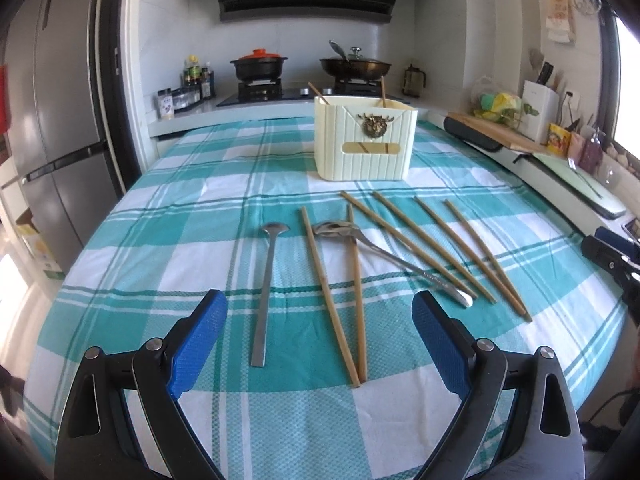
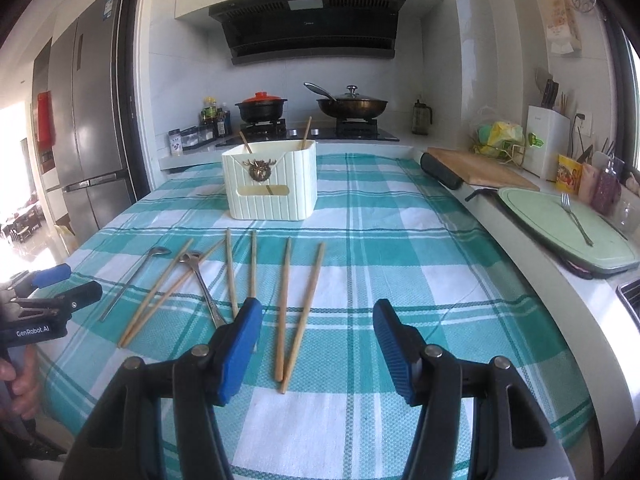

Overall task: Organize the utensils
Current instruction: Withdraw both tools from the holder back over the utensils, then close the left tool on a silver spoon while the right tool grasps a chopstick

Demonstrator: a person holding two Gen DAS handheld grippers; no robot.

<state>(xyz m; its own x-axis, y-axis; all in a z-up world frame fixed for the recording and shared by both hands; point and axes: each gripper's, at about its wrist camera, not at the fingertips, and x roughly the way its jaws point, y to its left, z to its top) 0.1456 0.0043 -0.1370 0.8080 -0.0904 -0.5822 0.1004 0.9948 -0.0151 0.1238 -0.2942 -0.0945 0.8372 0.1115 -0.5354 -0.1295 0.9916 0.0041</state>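
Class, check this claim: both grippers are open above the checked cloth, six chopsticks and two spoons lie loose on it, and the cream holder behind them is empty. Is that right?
Not quite. The cream holder is not empty: two chopsticks already stand in it, as the right wrist view shows. The rest stands: left gripper and right gripper open, six chopsticks and two spoons loose.

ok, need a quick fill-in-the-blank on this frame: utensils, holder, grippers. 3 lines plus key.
Both the left gripper and right gripper are ____.
The cream utensil holder already has ____ chopsticks sticking out.
The crossed spoon lies over a ____.
The straight spoon lies ____ of the others.

Missing: open; two; chopstick; left
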